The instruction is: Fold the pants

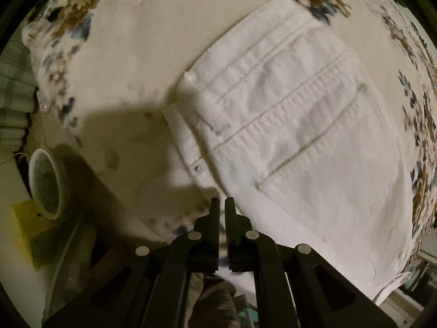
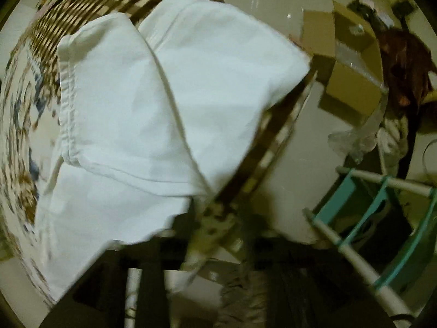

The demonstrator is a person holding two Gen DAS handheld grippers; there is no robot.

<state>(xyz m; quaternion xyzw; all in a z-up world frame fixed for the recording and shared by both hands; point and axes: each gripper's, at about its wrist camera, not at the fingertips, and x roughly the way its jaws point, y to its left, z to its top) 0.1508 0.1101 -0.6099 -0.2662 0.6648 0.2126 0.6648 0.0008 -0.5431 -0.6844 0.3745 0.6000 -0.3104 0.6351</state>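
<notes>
White pants [image 1: 300, 125] lie on the floral bedspread [image 1: 131, 41], reaching its near edge, ready for folding. Left gripper [image 1: 221, 205] hovers nearly closed, empty. Right gripper's finger state cannot be determined.

Bare floral sheet [image 1: 131, 54] lies open left of the white pants [image 1: 300, 136]. A tape roll [image 1: 45, 183] stands at the bed's left edge. Cardboard boxes [image 2: 349, 63] and a teal rack [image 2: 382, 218] crowd the right side.

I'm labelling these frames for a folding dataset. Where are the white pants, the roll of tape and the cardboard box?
white pants [image 1: 314, 136]: left wrist view, on the ribbed waistband area.
roll of tape [image 1: 46, 183]: left wrist view, on its open side.
cardboard box [image 2: 352, 82]: right wrist view, on its brown side panel.
</notes>
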